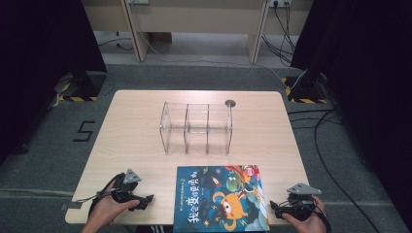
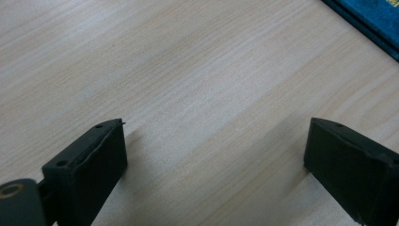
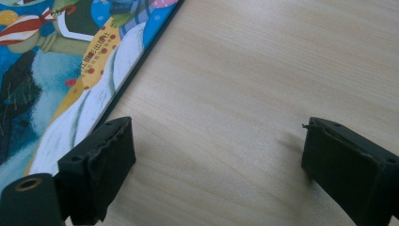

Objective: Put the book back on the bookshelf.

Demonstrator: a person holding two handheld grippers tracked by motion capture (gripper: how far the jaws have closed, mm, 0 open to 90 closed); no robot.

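Observation:
A colourful picture book lies flat at the front middle of the wooden table. Behind it stands a clear acrylic rack with three upright slots. My left gripper rests on the table to the left of the book, jaws wide apart over bare wood; the left gripper view catches a blue corner of the book. My right gripper sits at the book's right edge, open with nothing between its jaws; in the right gripper view the book's cover runs past the left jaw.
A small round grey grommet is set in the table behind the rack. Dark curtains flank both sides. Cables trail on the grey floor at the right, and a wooden desk frame stands beyond the table.

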